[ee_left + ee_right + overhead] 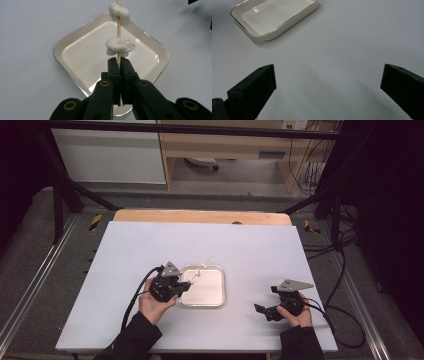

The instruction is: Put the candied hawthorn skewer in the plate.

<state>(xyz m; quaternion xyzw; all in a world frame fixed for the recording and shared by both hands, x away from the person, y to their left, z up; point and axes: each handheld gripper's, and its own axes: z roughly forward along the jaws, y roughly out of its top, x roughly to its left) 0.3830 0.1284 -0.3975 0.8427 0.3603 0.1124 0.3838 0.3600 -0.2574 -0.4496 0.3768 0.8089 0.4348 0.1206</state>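
A thin, straight wooden skewer (118,25) carries two soft, lumpy white pieces (120,46) that look like cotton or marshmallow, fluffy and irregular, one threaded just above the tongs and the other farther up the stick. Below them sits a shallow square tray (75,37) with rounded corners, a glossy cream inside and a thin metallic rim, lying flat on the matte, pale grey desk (30,30). The left tongs (119,65), black and blocky with brass-coloured rivets, are pressed together and pinch the lower end of the skewer, holding it over the tray so that the stick runs up between the two flat pads. In the high view the left tongs (186,285) hang at the tray's (216,300) left edge, and the skewer (202,267) slants up and away over the tray's far rim. The right tongs (328,82) are spread wide, their two dark pads far apart with bare desk (352,37) between them, holding and touching nothing; the tray (294,18) lies well apart from them, and in the high view the right tongs (261,309) sit low over the desk's (150,240) near right part
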